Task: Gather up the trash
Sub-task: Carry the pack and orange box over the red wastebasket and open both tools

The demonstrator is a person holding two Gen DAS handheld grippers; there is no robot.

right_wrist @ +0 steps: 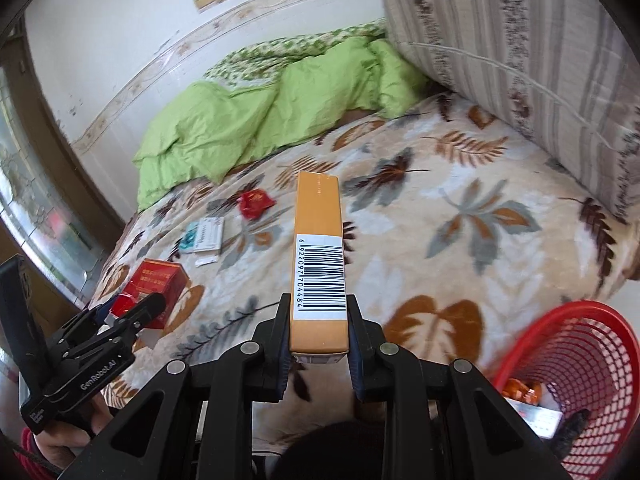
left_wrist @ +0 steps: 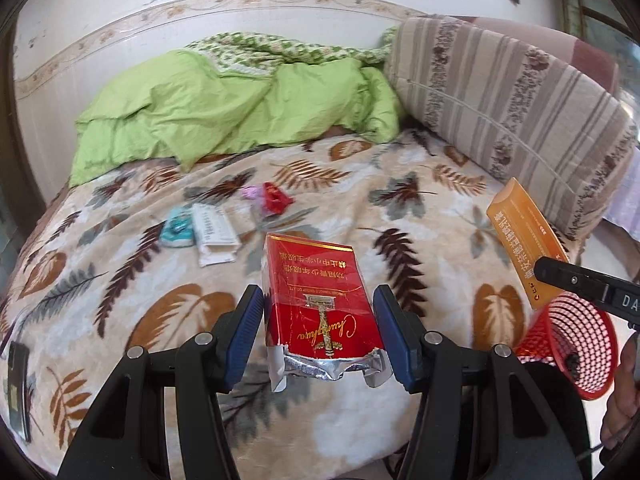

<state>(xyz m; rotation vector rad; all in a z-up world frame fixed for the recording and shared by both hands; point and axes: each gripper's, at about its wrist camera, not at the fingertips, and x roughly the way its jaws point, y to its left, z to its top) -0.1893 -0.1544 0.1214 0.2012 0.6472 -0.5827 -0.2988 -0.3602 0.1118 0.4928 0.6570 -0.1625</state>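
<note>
The red cigarette pack [left_wrist: 318, 300], torn foil at its near end, is sitting clamped in the left tool [left_wrist: 319, 328] above the bed [left_wrist: 400, 216]. The right tool [right_wrist: 319, 334] is pinching a long orange carton [right_wrist: 319, 264] tight. A fuzzy leaf-print blanket [right_wrist: 460, 216] is covering the bed, with crumpled green bedding [left_wrist: 224, 108] against the white wall. Only the right view is showing wrappers inside the red mesh basket [right_wrist: 576, 376].
</note>
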